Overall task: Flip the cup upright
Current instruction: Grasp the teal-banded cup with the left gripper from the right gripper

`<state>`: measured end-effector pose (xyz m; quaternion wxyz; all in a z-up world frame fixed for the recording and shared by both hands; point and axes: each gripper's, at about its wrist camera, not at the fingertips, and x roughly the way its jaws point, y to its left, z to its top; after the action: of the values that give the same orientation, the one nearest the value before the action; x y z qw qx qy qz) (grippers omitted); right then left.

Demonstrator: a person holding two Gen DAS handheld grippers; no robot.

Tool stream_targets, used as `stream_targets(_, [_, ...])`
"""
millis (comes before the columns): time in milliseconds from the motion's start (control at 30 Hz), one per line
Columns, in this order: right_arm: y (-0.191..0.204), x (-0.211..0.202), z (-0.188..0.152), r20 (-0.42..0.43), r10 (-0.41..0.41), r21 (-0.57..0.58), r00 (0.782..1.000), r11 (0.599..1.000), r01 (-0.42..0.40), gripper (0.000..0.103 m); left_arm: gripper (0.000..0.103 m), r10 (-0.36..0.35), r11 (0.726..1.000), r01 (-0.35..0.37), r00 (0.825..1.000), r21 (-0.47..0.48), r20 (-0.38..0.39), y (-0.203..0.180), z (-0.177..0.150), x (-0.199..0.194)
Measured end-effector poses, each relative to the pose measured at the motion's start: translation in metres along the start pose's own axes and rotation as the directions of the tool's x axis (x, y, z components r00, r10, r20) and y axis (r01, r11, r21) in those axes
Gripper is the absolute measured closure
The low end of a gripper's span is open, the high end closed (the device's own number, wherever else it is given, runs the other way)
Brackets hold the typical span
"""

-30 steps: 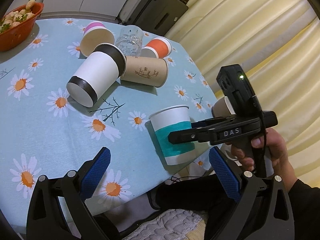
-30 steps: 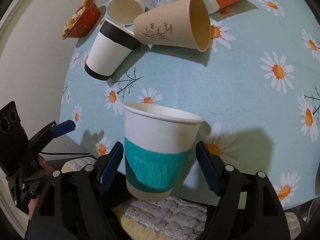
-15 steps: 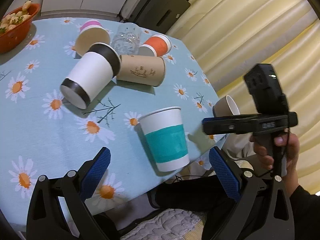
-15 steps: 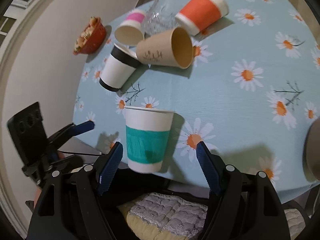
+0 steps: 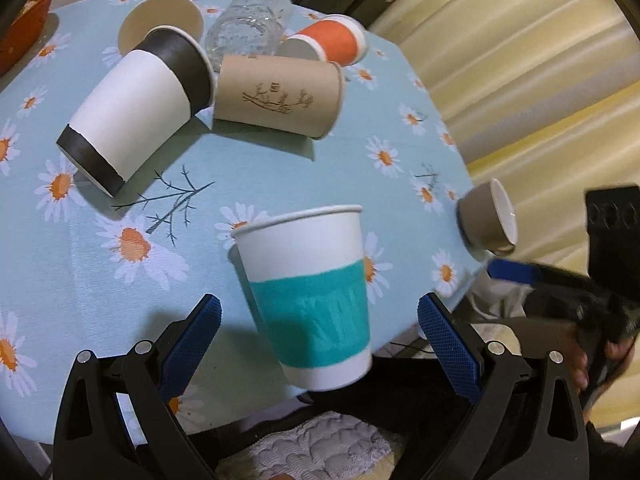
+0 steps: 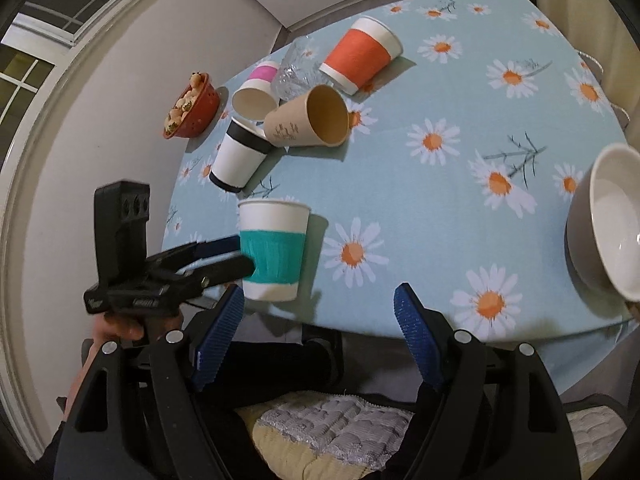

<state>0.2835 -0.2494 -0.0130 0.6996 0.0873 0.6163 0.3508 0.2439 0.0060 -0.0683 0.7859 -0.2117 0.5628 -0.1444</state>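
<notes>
A white paper cup with a teal band stands upright near the table's front edge; it also shows in the right wrist view. My left gripper is open, its blue pads on either side of the cup and apart from it. In the right wrist view the left gripper reaches the cup's left side. My right gripper is open and empty, off the table's edge, right of the cup. Its blue fingertip shows at the right of the left wrist view.
Several cups lie on their sides at the back: black-banded white, brown, orange, pink, and a clear glass. A grey cup lies at the right edge. A red bowl sits far left.
My right gripper has let go of the teal cup and drawn back to the right. My left gripper has moved in around the cup, which stays upright.
</notes>
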Motion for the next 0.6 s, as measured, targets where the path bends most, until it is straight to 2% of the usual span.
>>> stream_targets(267, [-0.005,0.006,-0.013,-0.002,0.033,0.004,0.999,0.999,-0.033,0.026,0.010,0.060,0.998,-0.060,0.998,-0.017,-0.008,-0.005,0.007,0.011])
stream_targets(367, [-0.007,0.008,-0.015,0.011,0.028,0.004,1.000,1.000,-0.028,0.026,0.023,0.087,0.996,-0.088,0.996,-0.030,-0.024,-0.003,0.009,0.016])
stream_targets(500, [-0.008,0.011,-0.017,0.018,0.035,0.006,0.999,0.999,-0.036,0.026,0.038,0.075,0.996,-0.076,0.997,-0.037,-0.037,-0.003,0.009,0.020])
stream_targets(600, [-0.008,0.012,-0.018,0.016,0.042,0.010,0.999,0.999,-0.042,0.026,0.038,0.066,0.996,-0.067,0.997,-0.052,-0.029,-0.003,0.009,0.020])
